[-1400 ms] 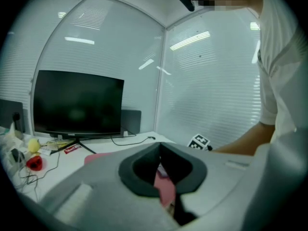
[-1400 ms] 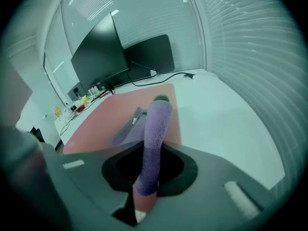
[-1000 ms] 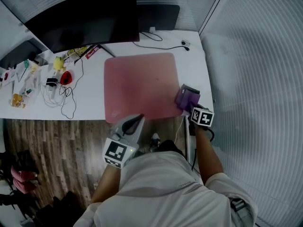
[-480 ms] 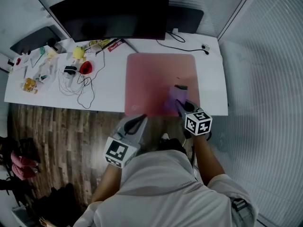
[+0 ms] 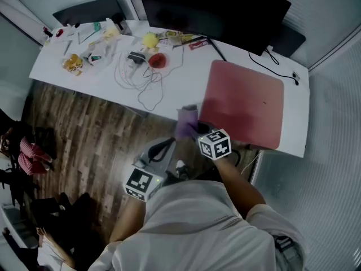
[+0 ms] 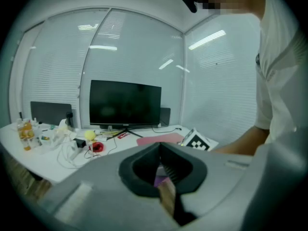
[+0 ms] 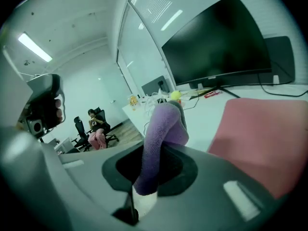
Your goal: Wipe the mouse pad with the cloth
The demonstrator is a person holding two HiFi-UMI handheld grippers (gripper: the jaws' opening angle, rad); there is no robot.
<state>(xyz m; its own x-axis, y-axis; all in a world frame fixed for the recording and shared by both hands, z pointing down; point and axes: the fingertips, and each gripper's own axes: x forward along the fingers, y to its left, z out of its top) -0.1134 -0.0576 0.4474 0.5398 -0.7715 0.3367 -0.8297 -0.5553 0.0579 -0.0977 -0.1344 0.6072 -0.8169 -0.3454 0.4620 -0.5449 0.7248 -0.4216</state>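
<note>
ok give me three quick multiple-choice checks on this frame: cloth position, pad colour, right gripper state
1. Where is the cloth relative to the mouse pad?
A on its centre; B beside its left edge in the head view; C on its far right corner.
2. Mouse pad colour?
A pink; B blue; C black.
3. Right gripper?
A open; B shut, empty; C shut on the cloth.

Key:
1 B: the head view shows the cloth left of the mouse pad, at the desk front edge.
2 A: it reads pink in both views.
3 C: the purple cloth stands pinched between its jaws.
</note>
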